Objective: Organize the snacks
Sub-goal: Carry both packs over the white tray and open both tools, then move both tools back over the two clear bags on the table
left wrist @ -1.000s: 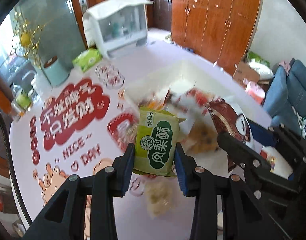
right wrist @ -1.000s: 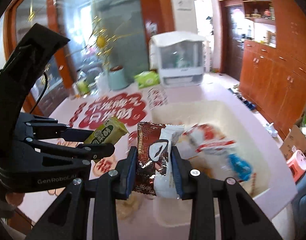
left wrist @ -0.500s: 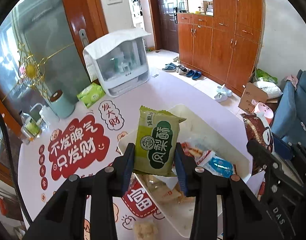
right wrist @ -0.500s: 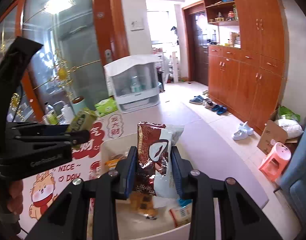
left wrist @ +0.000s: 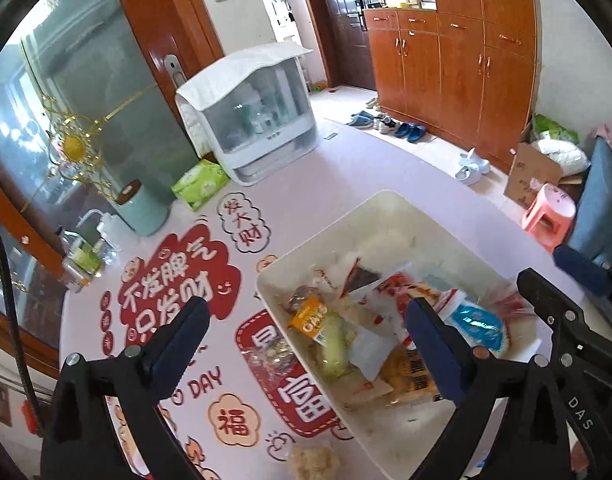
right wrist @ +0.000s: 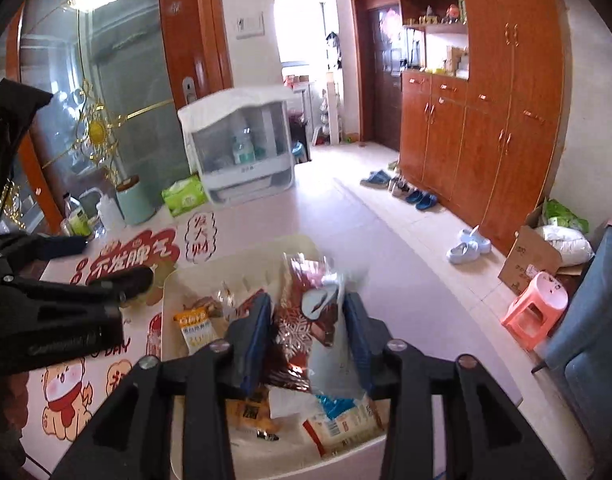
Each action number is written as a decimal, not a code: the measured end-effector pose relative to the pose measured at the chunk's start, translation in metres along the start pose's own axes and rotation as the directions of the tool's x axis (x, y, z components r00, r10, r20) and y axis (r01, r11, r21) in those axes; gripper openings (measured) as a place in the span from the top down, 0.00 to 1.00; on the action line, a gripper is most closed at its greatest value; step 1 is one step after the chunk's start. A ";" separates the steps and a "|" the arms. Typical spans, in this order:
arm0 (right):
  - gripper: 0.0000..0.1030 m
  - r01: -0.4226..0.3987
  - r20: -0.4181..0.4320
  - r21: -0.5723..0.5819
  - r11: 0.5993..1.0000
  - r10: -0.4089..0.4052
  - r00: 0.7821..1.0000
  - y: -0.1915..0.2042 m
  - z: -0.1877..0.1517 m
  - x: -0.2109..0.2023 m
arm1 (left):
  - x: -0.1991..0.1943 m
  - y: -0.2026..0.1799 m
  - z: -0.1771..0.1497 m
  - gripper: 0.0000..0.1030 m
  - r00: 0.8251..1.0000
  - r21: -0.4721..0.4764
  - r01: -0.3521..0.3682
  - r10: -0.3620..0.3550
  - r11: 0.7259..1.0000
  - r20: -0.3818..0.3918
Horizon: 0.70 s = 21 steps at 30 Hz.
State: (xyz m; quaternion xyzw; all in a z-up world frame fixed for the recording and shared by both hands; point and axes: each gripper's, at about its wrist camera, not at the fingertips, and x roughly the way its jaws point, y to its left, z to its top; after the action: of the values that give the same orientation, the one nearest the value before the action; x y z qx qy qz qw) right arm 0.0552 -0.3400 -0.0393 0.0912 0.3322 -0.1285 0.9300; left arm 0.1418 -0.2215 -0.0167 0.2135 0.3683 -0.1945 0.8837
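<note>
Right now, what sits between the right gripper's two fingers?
In the right wrist view, a dark red-brown snack bag hangs between the opening jaws of the right gripper, above the white bin of snacks.

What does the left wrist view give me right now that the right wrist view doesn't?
Left only: the left gripper, jaws opening with nothing between them, a green packet in the bin, and loose snacks on the table beside it.
Right only: the right gripper, jaws opening around the brown-and-white snack bag.
Both: the white bin, orange packet, blue-and-white packet and green tissue pack.
</note>
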 end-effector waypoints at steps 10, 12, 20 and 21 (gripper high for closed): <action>0.42 -0.002 -0.015 -0.030 1.000 0.001 1.000 0.014 -0.013 -0.002 | -0.001 0.013 -0.024 0.05 0.999 0.006 -0.034 0.034 0.999 -0.028; 0.42 -0.003 -0.021 -0.032 0.999 0.003 1.000 0.016 -0.015 -0.002 | -0.004 0.015 -0.028 0.05 0.999 0.010 -0.037 0.037 0.999 -0.030; 0.42 -0.006 -0.041 -0.032 0.999 0.004 0.999 0.031 -0.022 -0.002 | -0.009 0.033 -0.041 0.05 0.998 0.010 -0.052 0.052 0.999 -0.027; 0.42 -0.006 -0.041 -0.030 1.000 0.004 0.999 0.032 -0.022 -0.002 | -0.010 0.037 -0.043 0.05 0.998 0.007 -0.052 0.053 0.999 -0.026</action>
State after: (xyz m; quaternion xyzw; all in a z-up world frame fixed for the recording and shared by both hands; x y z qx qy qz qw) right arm 0.0506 -0.3036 -0.0520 0.0806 0.3531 -0.1192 0.9245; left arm 0.1293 -0.1669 -0.0282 0.2285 0.3734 -0.1697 0.8829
